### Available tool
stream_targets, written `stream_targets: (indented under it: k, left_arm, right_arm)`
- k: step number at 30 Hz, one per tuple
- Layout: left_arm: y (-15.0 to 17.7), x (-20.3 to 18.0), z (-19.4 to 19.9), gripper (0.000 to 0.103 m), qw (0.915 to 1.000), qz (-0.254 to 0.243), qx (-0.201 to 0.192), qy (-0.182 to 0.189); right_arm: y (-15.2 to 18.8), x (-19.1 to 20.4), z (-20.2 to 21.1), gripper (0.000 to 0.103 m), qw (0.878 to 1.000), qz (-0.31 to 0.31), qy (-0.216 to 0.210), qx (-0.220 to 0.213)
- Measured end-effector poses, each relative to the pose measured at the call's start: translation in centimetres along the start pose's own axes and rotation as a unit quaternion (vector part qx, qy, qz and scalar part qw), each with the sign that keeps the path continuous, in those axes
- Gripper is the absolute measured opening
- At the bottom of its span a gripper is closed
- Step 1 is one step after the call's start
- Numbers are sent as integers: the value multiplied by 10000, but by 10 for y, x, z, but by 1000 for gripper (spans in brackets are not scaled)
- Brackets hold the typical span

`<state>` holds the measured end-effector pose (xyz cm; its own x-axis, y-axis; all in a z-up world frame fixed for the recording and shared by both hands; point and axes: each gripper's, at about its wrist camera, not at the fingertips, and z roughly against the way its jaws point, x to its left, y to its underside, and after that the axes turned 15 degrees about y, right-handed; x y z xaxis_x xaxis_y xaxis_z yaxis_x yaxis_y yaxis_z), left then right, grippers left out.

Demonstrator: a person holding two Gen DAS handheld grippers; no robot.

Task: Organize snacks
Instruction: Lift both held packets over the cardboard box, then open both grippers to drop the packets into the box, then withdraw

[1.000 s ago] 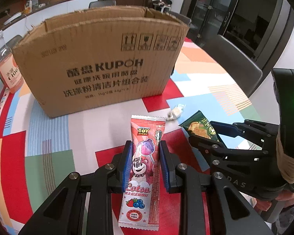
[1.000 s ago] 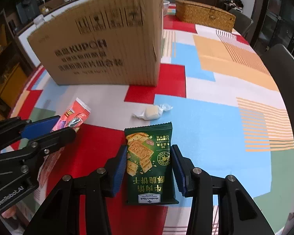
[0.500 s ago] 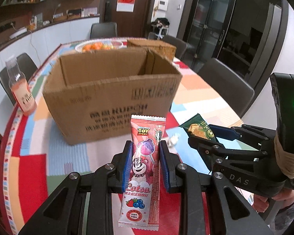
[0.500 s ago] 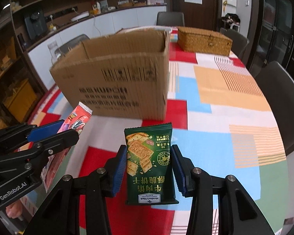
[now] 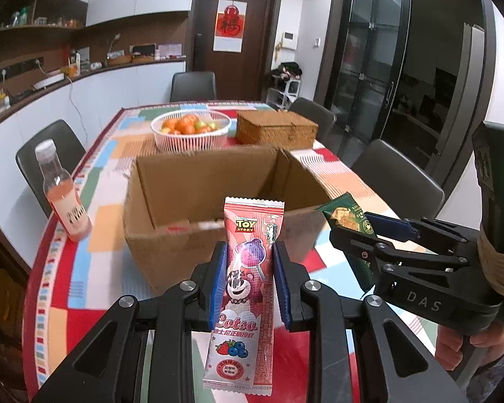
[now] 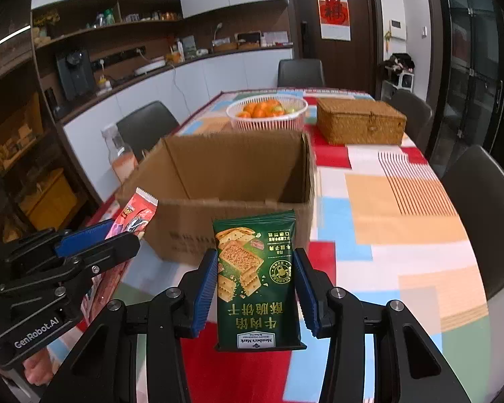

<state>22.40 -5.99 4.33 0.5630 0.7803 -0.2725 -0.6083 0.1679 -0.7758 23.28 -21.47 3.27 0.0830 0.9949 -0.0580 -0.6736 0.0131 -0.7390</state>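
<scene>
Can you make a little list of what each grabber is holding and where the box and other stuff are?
left gripper: shut on pink candy packet
right gripper: shut on green cracker packet
cardboard box: open on top, just ahead of both packets
fruit basket: behind the box
wicker box: right of the basket, lid closed
bottle: left of the box

- Left gripper [image 5: 249,278]: black linkage arms with silver screws, blue ribbed pads [image 5: 214,282]; "GenRobot.AI" is printed in white.
- Right gripper [image 6: 256,294]: "DAS" lettering, green light, cord-wrapped handle, bare-skinned hand [image 5: 467,342].
</scene>
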Motion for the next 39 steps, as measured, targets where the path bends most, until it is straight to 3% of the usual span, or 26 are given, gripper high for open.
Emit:
stream_targets:
  k: [16, 34, 39]
  left_arm:
    - [-49, 39, -8, 27, 9995, 50, -182, -269]
    - [-88, 83, -65, 27, 9983, 35, 179, -555]
    - [-91, 86, -75, 34, 9976, 15, 273, -638]
  right_arm:
    - [-60, 16, -17, 45, 9994, 90, -101, -320]
    - [-97, 29, -75, 45, 9996, 188, -182, -60]
    - [-101, 27, -91, 46, 9998, 111, -157, 74]
